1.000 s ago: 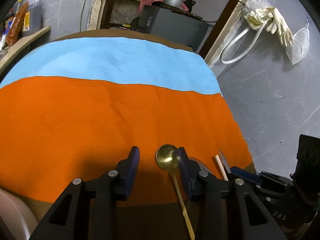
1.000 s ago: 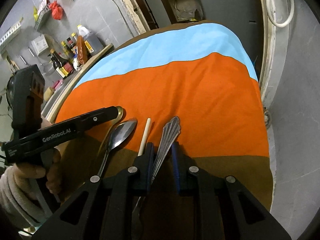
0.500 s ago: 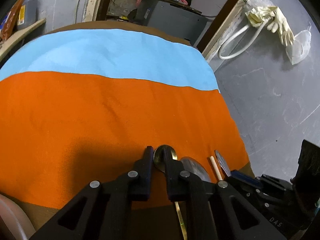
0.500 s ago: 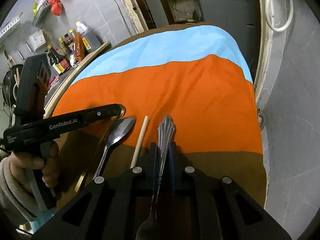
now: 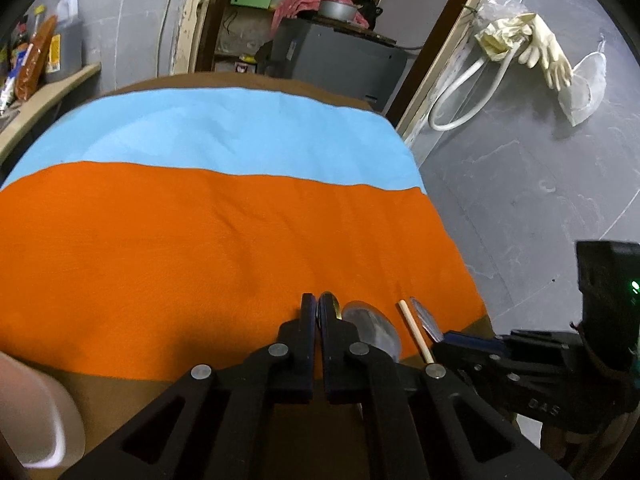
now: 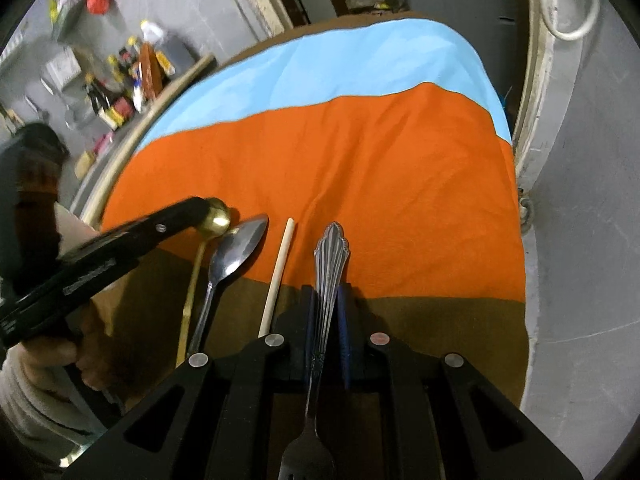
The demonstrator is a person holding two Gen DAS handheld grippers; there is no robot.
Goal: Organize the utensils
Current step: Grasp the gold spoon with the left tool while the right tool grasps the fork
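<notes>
Gripping the gold spoon (image 6: 216, 220) by its bowl, our left tool (image 5: 319, 312) has its jaws pressed together on it, having just been closing; only a sliver of brass shows at the tip in the left wrist view. In the right wrist view the bowl sits at the end of that tool, its thin handle trailing back toward us over the brown strip of the worktop (image 6: 440, 320).

Our right tool (image 6: 326, 300) is clamped on the fork (image 6: 330, 256). The ornate handle end points away from us over the orange cloth (image 6: 360, 168), and the tines hang below the tool body at the bottom of the frame. Its jaws have just been closing, with the fork between them.

Between the two tools lie a steel spoon (image 6: 236, 246), just beside the gold one, and a pale wooden stick (image 6: 280, 264), both resting across the edge where orange cloth meets brown. A blue cloth (image 6: 340, 60) covers the far part of the worktop.

A hand (image 6: 60, 352) in a light sleeve holds the left tool.
</notes>
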